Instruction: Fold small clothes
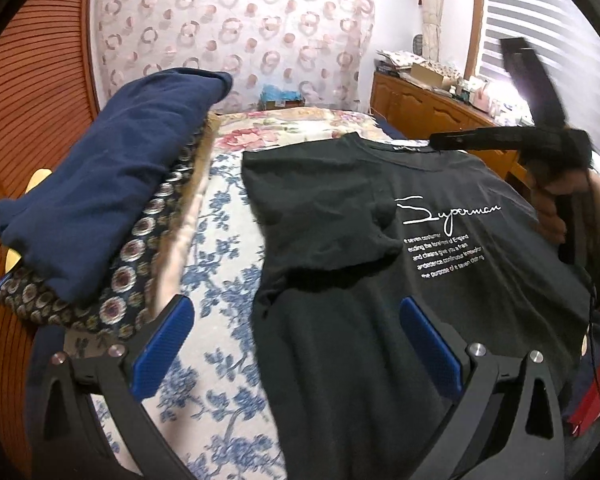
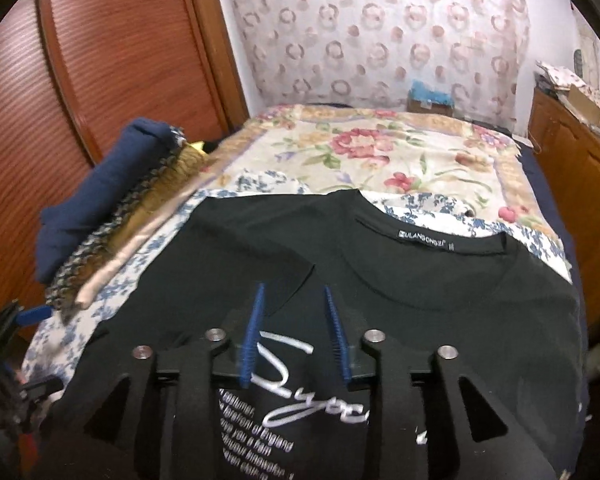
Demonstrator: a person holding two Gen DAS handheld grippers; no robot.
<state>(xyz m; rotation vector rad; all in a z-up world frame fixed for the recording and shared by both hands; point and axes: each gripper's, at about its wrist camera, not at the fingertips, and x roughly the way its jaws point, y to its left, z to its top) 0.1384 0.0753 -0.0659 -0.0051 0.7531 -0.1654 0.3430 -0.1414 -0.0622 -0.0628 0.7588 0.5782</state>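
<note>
A black T-shirt (image 1: 360, 240) with white "Superman" print lies flat on the bed, its left sleeve folded in over the chest. It also shows in the right wrist view (image 2: 420, 300), collar and label toward the headboard. My left gripper (image 1: 296, 316) is open, its blue pads wide apart above the shirt's lower left part. My right gripper (image 2: 294, 292) hovers over the chest print with its blue pads narrowly apart and nothing between them. In the left wrist view it shows as a blurred black tool (image 1: 540, 140) held by a hand above the shirt's right shoulder.
A pile of folded clothes, navy garment (image 1: 100, 200) on top, sits at the bed's left edge; it also shows in the right wrist view (image 2: 100, 200). A floral bedspread (image 2: 380, 152) covers the bed. A wooden wardrobe (image 2: 120, 60) stands left, a cluttered wooden dresser (image 1: 428, 104) right.
</note>
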